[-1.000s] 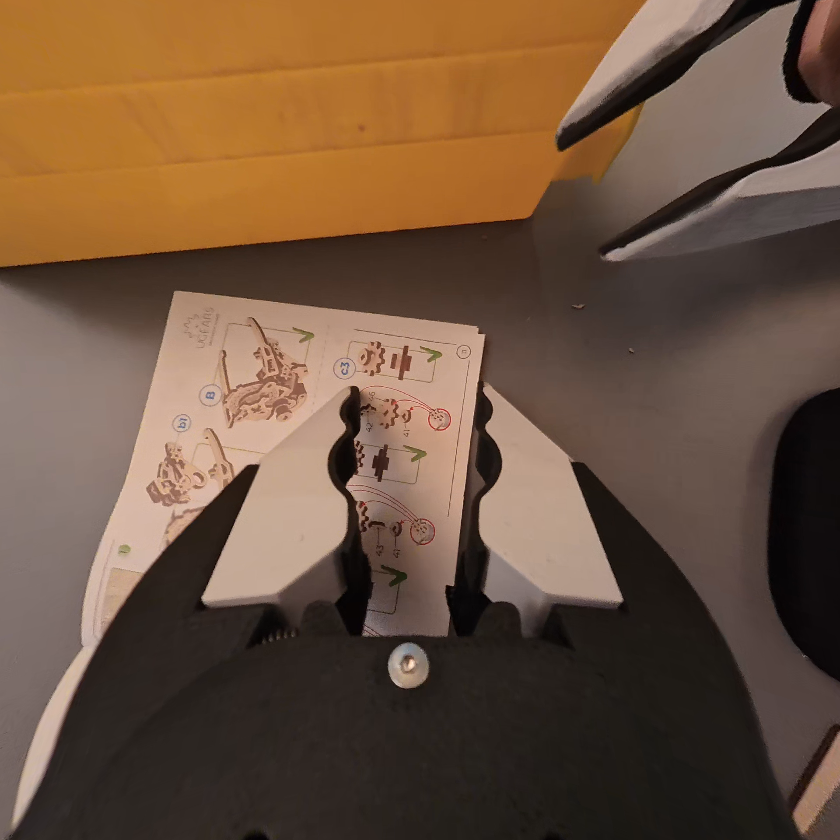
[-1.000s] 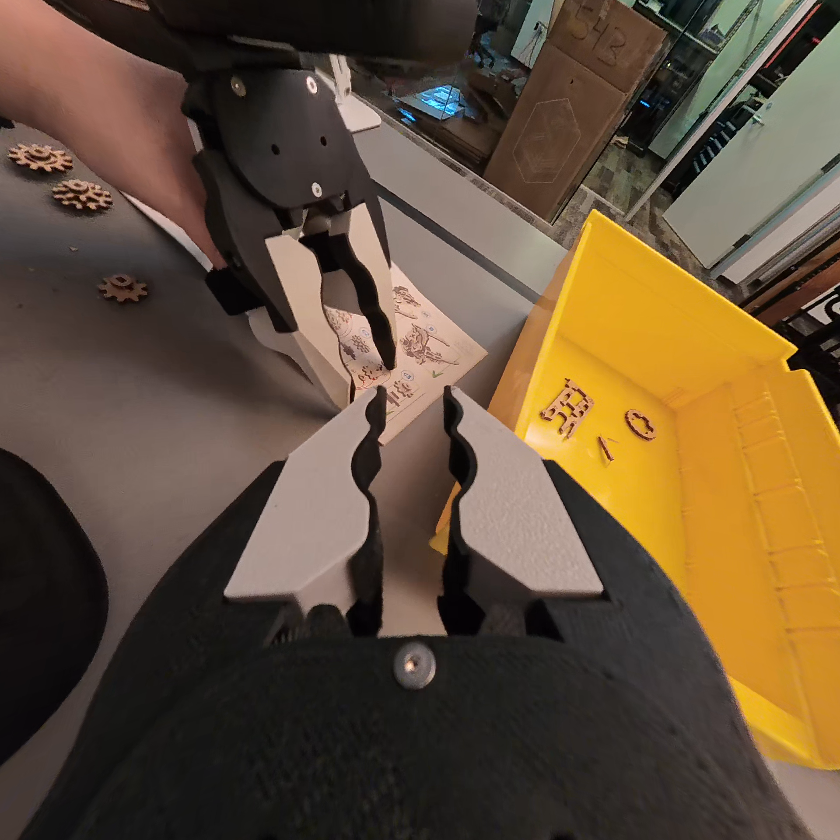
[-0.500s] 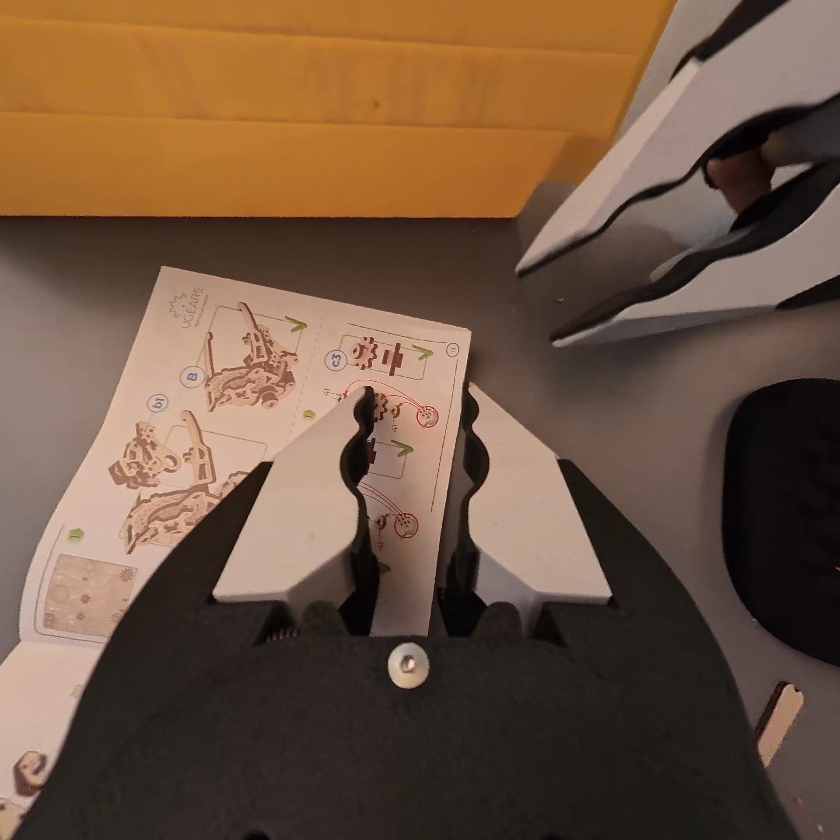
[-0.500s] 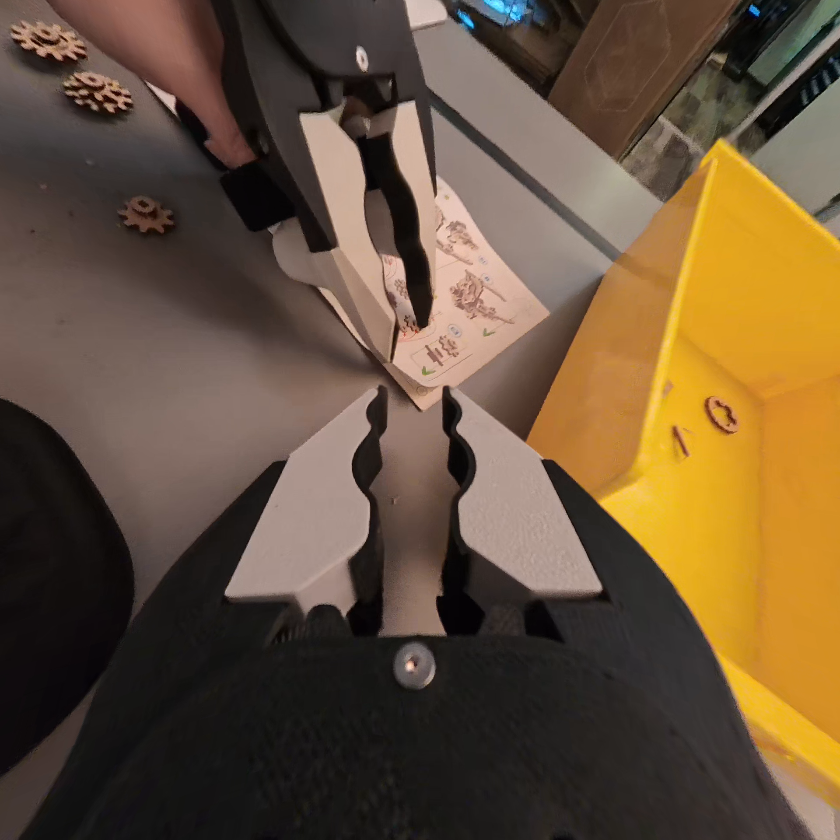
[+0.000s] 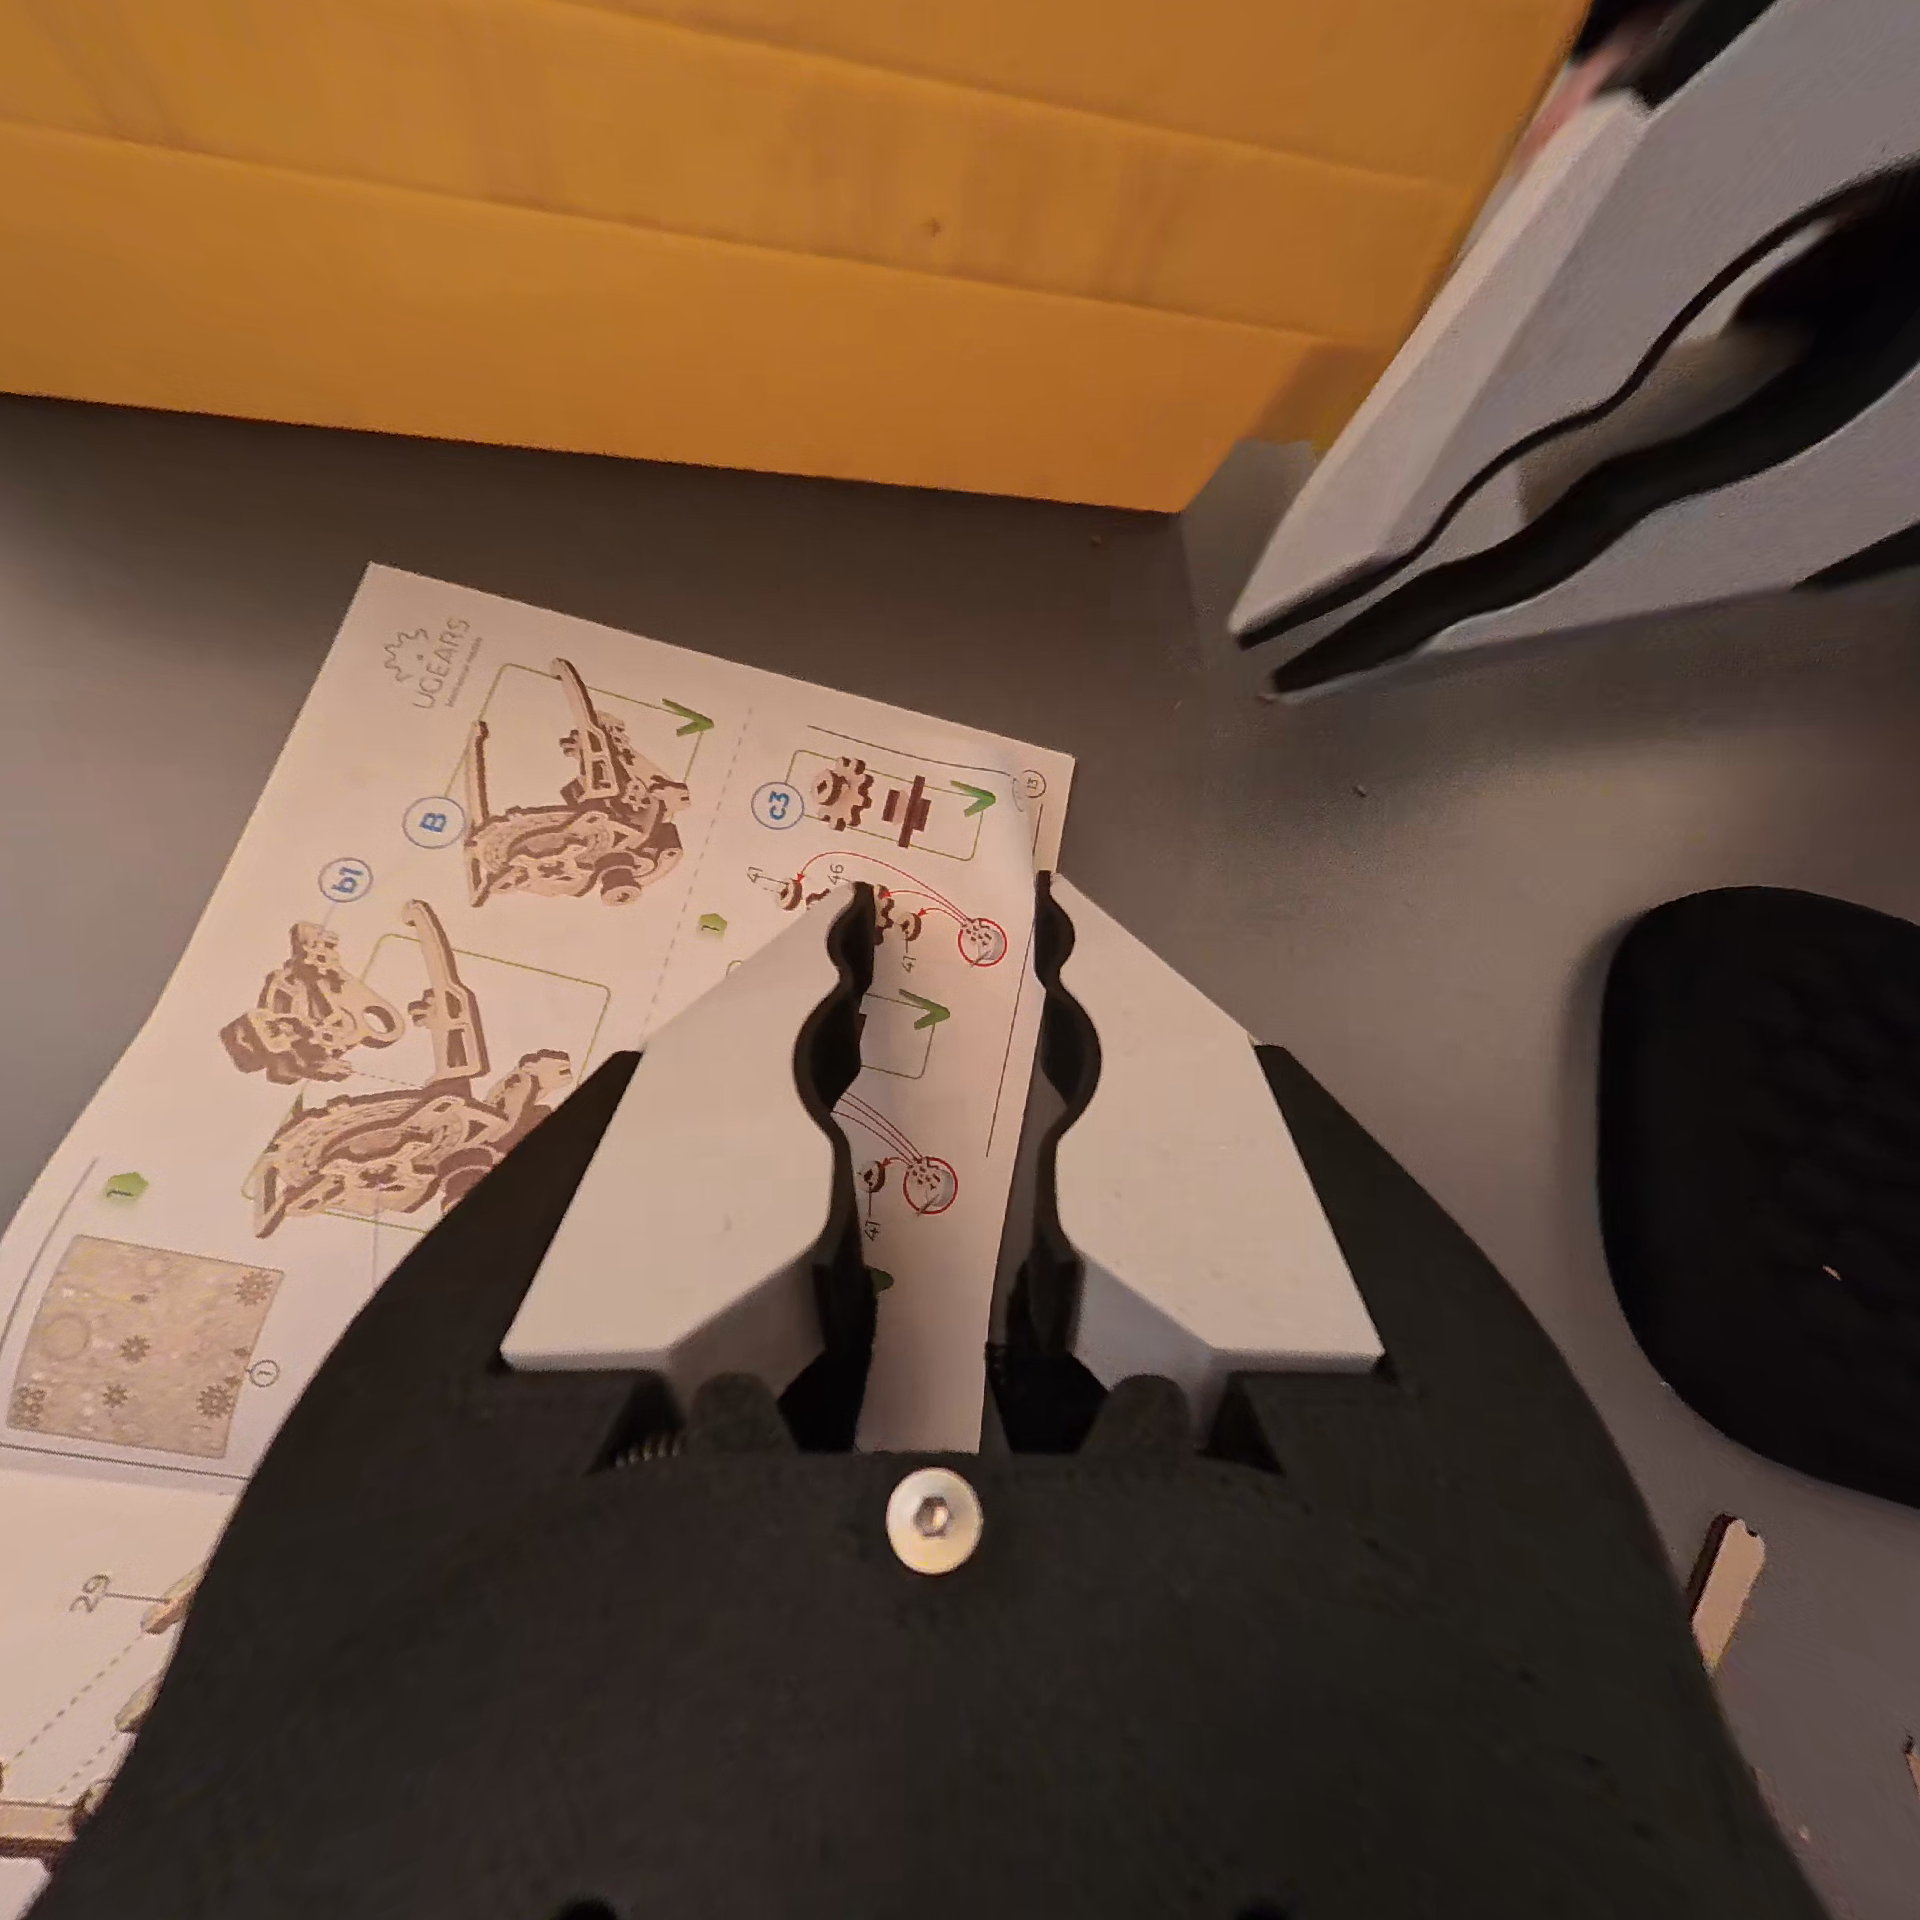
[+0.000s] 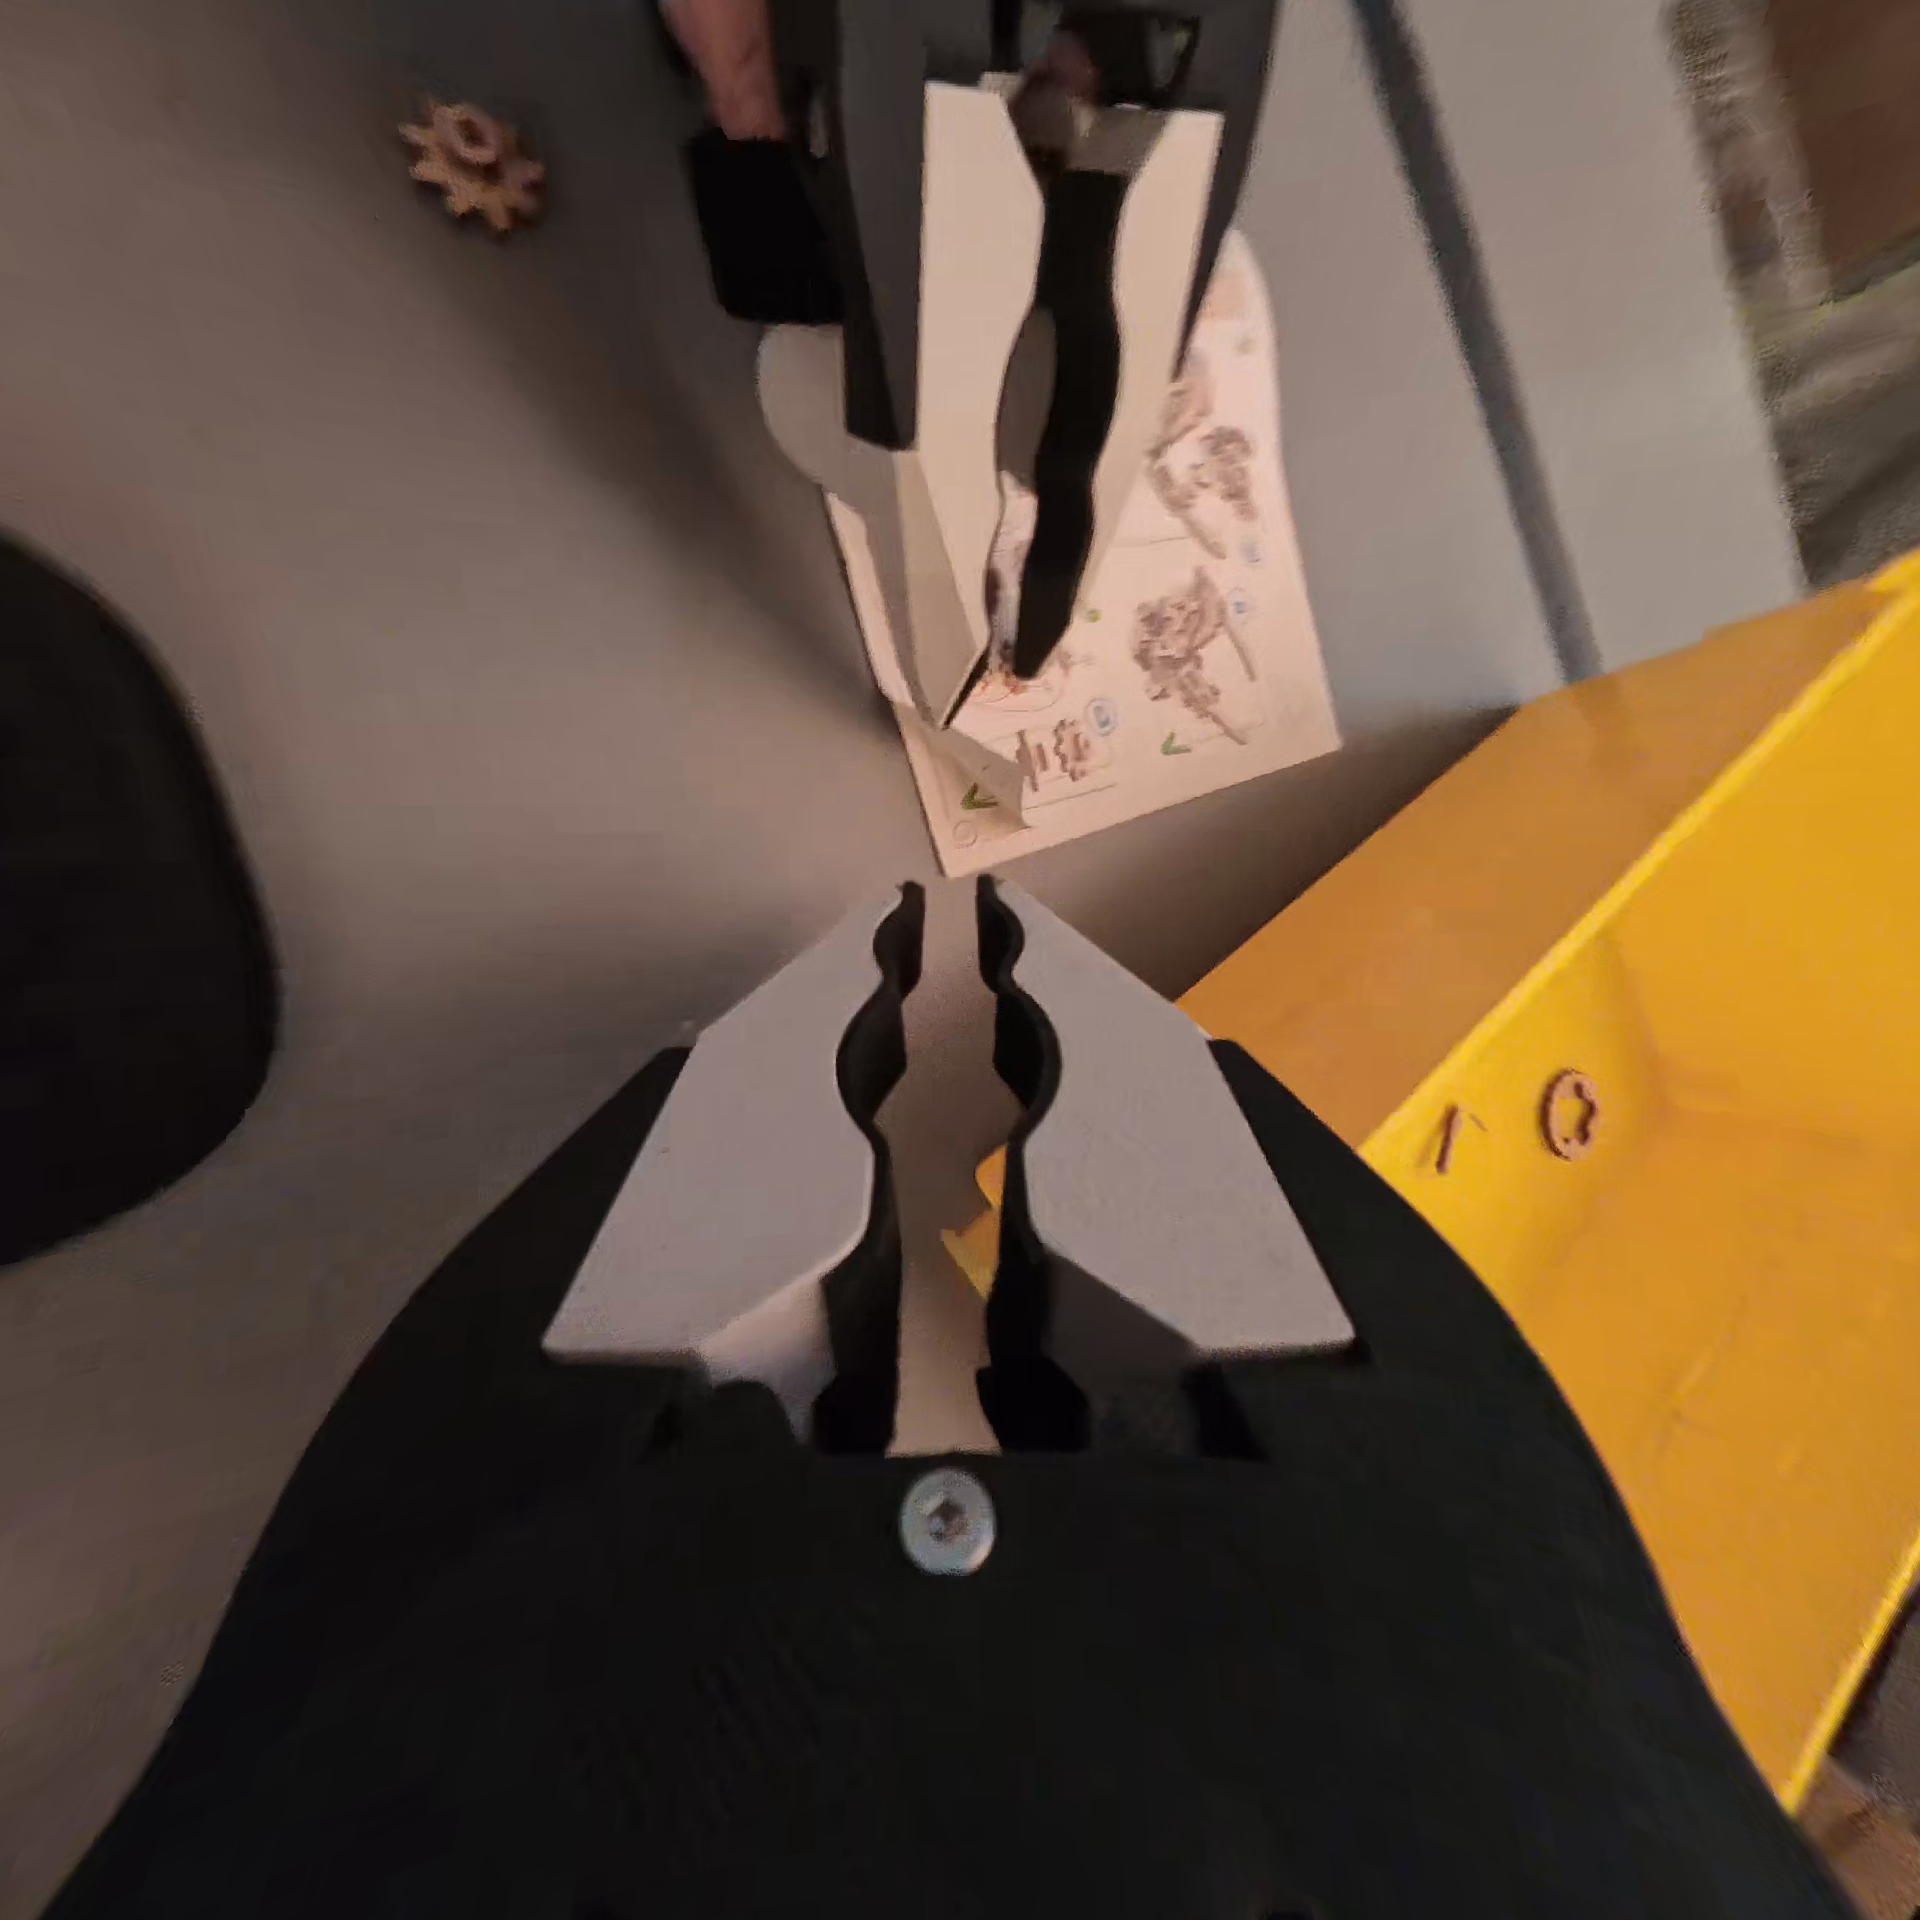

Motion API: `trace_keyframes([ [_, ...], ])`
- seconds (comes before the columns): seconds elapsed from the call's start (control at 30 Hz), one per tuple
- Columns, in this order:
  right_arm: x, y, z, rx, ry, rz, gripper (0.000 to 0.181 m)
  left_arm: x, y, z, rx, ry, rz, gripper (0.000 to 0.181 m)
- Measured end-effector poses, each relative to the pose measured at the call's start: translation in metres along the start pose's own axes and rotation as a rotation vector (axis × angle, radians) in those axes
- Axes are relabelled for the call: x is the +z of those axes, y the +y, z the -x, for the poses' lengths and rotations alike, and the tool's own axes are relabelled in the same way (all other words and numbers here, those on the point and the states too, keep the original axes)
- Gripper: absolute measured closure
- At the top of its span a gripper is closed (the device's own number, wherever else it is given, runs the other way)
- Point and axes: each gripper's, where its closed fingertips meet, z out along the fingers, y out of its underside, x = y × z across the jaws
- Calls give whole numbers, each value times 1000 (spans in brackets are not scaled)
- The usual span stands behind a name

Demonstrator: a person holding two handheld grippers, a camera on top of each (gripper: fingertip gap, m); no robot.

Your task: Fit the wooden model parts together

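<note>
My left gripper [image 5: 951, 891] is open, low over a printed instruction sheet [image 5: 520, 883] on the grey table, with its jaws either side of the sheet's right edge. It holds nothing. My right gripper [image 6: 948, 885] is empty, its jaws only a narrow gap apart, and it points at the sheet's near corner [image 6: 1195, 675], which is curled up. It also shows at the top right of the left wrist view [image 5: 1257, 660]. The left gripper [image 6: 992, 691] shows tip-down on the sheet. A wooden gear [image 6: 473, 171] lies beyond. A wooden ring piece [image 6: 1569, 1112] and a small stick [image 6: 1449, 1143] lie in the yellow bin [image 6: 1558, 831].
The yellow bin's wall [image 5: 727, 260] stands just past the sheet. A black pad [image 5: 1766, 1195] lies to the right, and shows in the right wrist view [image 6: 104, 935]. A flat wooden piece [image 5: 1725, 1590] lies near the pad. A person's hand holds the left gripper. One gripper's finger ends stand about 6 cm off the other's. About 12 cm separates my left fingertips from the wooden gear [image 6: 473, 171].
My right gripper has swung down toward the sheet's corner and its jaws have narrowed. My left gripper has drawn back a little, so more of the sheet shows.
</note>
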Motion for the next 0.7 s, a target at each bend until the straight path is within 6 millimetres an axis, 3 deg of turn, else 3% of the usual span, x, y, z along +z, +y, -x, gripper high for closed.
trace_keyframes([
  [0.13,-21,-25,-7,-182,-210,42,167,0,0,0,0,-1,-5,152],
  [0.27,-8,-40,-14,-570,-292,-40,162,0,0,1,-10,-1,-23,153],
  [0.47,29,-12,-18,-705,-382,138,162,-1,0,2,-20,8,-42,153],
  [0.63,45,0,-12,-694,-429,241,163,-1,0,2,-23,22,-44,154],
  [0.7,47,2,-9,-675,-449,242,181,-1,0,2,-23,29,-47,153],
])
